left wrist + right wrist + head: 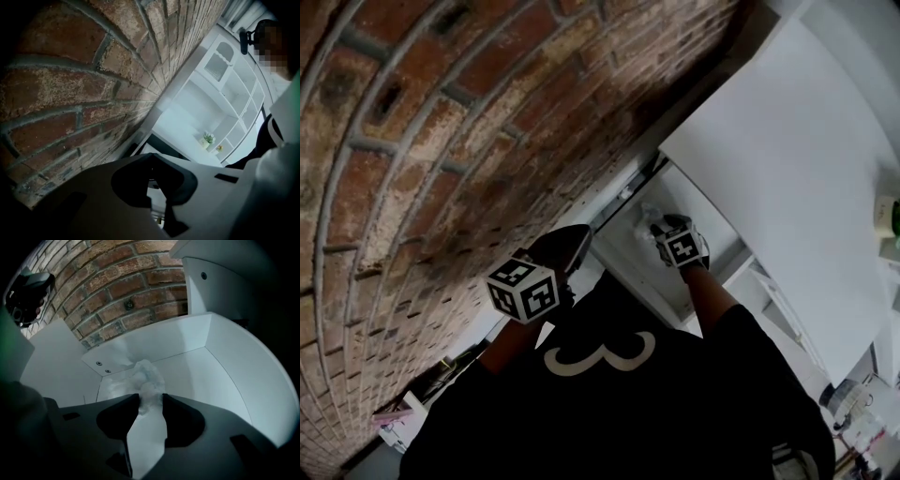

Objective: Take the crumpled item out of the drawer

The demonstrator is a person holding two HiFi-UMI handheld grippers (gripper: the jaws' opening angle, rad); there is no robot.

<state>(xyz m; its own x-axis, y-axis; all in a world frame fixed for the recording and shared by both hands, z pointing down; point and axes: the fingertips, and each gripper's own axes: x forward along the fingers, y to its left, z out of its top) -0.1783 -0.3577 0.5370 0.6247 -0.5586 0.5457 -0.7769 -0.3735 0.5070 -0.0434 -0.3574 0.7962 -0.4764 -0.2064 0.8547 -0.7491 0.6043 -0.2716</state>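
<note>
A white crumpled item lies on the floor of the open white drawer. My right gripper reaches down into the drawer, and its two fingertips press on the near end of the crumpled item from both sides. In the head view the right gripper is inside the drawer, with the pale item just beyond its tips. My left gripper hovers by the drawer's left edge near the brick wall. Its fingertips meet with nothing between them.
A brick wall runs along the left of the drawer. The white cabinet top spreads to the right, with a green bottle at its far edge. White shelves with a small potted plant stand in the left gripper view.
</note>
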